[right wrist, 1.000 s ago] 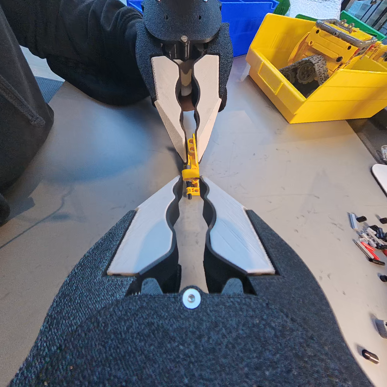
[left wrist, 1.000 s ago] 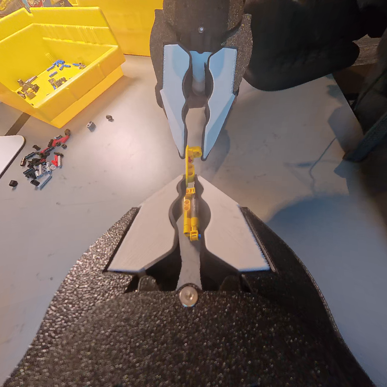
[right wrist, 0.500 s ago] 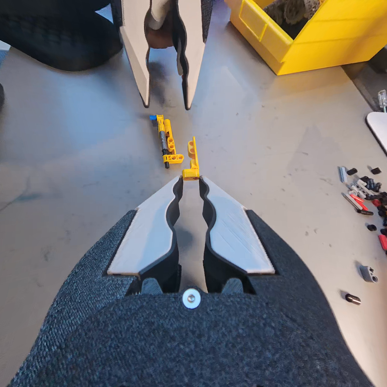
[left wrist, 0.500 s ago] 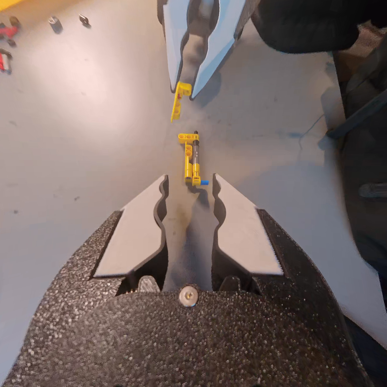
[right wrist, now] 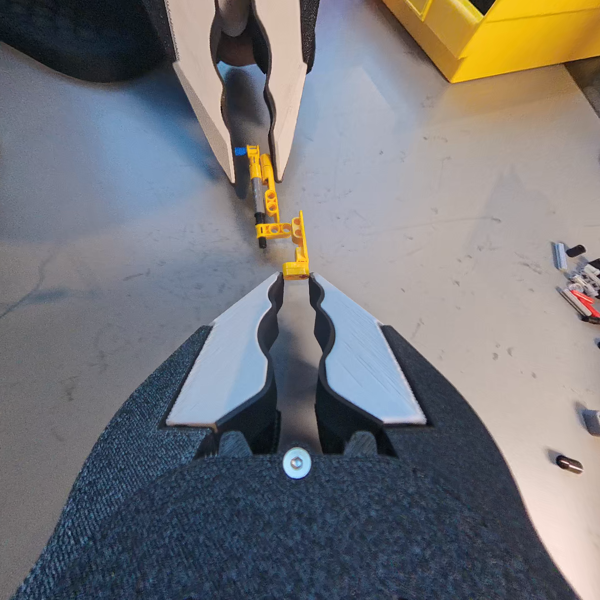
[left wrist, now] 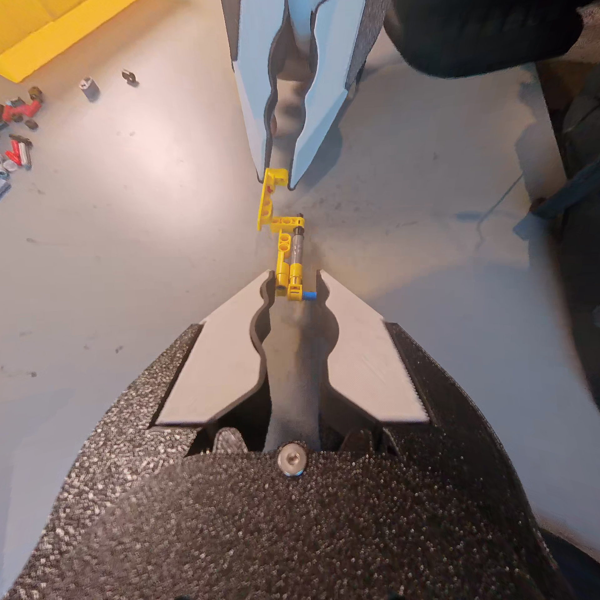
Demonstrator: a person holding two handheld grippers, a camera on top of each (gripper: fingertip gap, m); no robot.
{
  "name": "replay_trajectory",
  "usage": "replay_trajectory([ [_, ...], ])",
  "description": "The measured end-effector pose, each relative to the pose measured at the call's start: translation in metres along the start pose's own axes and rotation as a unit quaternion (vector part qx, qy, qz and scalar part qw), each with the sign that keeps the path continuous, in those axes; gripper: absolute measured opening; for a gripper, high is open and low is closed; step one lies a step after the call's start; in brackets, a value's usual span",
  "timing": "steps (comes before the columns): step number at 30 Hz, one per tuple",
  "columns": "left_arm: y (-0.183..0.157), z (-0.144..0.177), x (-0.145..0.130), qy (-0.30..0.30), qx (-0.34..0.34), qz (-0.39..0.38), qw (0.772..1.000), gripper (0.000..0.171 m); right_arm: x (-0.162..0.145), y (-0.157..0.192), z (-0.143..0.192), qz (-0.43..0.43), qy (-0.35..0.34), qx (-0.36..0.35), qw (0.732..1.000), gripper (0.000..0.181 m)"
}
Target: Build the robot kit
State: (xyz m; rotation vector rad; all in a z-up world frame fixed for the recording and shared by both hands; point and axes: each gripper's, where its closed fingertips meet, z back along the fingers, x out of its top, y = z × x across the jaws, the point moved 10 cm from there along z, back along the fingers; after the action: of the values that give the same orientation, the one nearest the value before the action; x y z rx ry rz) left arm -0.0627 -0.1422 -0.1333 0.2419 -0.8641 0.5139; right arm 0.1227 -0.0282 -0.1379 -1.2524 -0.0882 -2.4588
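Yellow piece with the grey rod (left wrist: pixel 290 259) lies on the table (left wrist: pixel 146 259), now between the spread-apart fingers of the left gripper (left wrist: pixel 293 276); half a second ago it lay ahead. Beyond, the right gripper (left wrist: pixel 276 183) pinches a yellow bent beam (left wrist: pixel 268 201)

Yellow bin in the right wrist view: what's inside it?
The yellow bin is cropped at the frame's top; only its outer walls and a dark sliver of interior show. Its contents cannot be seen from here.
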Motion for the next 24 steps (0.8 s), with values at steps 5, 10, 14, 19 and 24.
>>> replay_trajectory([
  [5, 0.001, 0.000, 0.001, -0.017, 0.003, -0.003, 1.000, 0.023, 0.000, 0.001, 0.000, 0.002, 0.003, -0.001, 1.000, 0.015],
  [10, -0.005, -0.003, 0.004, -0.027, 0.003, -0.036, 0.999, 0.023, -0.001, 0.002, -0.001, 0.008, 0.017, -0.009, 1.000, 0.015],
  [14, -0.005, -0.002, 0.007, -0.042, 0.022, -0.049, 0.998, 0.023, 0.000, 0.002, 0.000, 0.002, 0.007, -0.001, 1.000, 0.015],
  [19, -0.005, -0.002, 0.009, -0.056, 0.024, -0.047, 0.997, 0.023, 0.004, 0.004, 0.001, -0.009, -0.022, 0.015, 1.000, 0.015],
  [24, -0.004, 0.000, 0.011, -0.067, 0.023, -0.038, 0.997, 0.023, 0.006, 0.002, 0.005, -0.025, -0.048, 0.023, 0.998, 0.015],
])
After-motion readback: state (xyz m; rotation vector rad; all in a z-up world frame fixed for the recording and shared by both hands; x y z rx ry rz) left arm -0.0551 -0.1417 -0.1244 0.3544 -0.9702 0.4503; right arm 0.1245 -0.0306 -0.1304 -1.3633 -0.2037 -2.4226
